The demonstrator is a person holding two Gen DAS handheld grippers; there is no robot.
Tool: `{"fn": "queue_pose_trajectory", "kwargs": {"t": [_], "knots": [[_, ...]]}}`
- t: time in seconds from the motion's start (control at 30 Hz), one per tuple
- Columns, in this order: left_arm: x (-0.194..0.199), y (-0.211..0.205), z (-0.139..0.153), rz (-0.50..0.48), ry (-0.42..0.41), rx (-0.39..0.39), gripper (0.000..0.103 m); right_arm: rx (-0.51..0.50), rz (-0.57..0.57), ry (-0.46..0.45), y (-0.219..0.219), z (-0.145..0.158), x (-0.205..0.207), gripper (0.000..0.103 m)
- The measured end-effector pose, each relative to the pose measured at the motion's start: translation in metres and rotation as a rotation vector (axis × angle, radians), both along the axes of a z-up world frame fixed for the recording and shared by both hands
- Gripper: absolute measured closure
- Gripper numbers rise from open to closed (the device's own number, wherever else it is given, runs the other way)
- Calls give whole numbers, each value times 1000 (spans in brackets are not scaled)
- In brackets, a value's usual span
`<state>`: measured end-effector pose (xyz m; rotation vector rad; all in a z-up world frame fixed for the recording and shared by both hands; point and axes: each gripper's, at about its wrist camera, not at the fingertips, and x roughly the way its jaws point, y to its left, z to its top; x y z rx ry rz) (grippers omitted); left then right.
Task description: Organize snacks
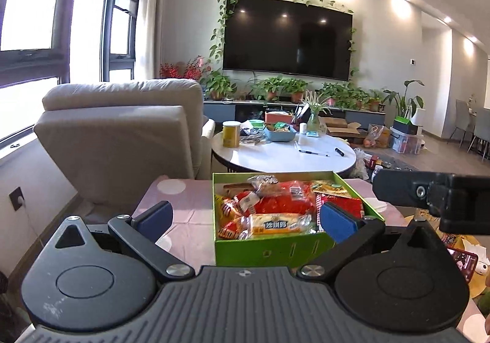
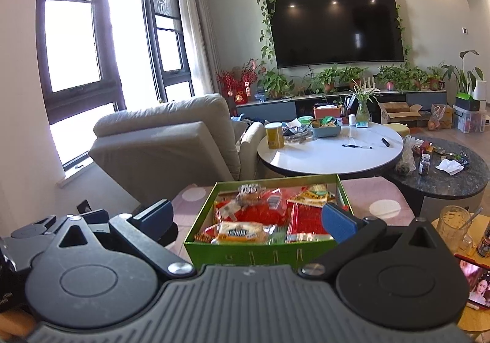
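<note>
Left wrist view, green box (image 1: 269, 248) full of snack packets (image 1: 275, 205), tongs (image 1: 245, 217) spread

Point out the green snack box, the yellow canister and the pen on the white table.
green snack box (image 1: 269, 251), left wrist view, front wall
yellow canister (image 2: 274, 136), right wrist view, side
pen (image 2: 356, 146), right wrist view, barrel

A: Any readable text?
B: Hardly. Yellow packet (image 1: 277, 223) in the green box (image 1: 269, 248), lower middle, has dark bold characters, too blurred to read.
A: Right view?
B: Same packet (image 2: 242, 232), same blur. White letters at the far lower left edge, cut off, unreadable.
A: Brands, numbers?
B: None legible.
</note>
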<state>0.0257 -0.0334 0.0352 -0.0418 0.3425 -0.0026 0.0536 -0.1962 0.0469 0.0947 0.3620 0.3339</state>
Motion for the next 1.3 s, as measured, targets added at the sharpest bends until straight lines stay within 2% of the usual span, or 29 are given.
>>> {"fn": "queue_pose_trajectory", "kwargs": {"t": [0.63, 1.3], "knots": [[-9, 7, -22, 7, 53, -4, 0, -11, 2, 71, 8, -20, -9, 23], [-11, 6, -25, 19, 48, 18, 0, -16, 6, 83, 10, -24, -10, 23]]}}
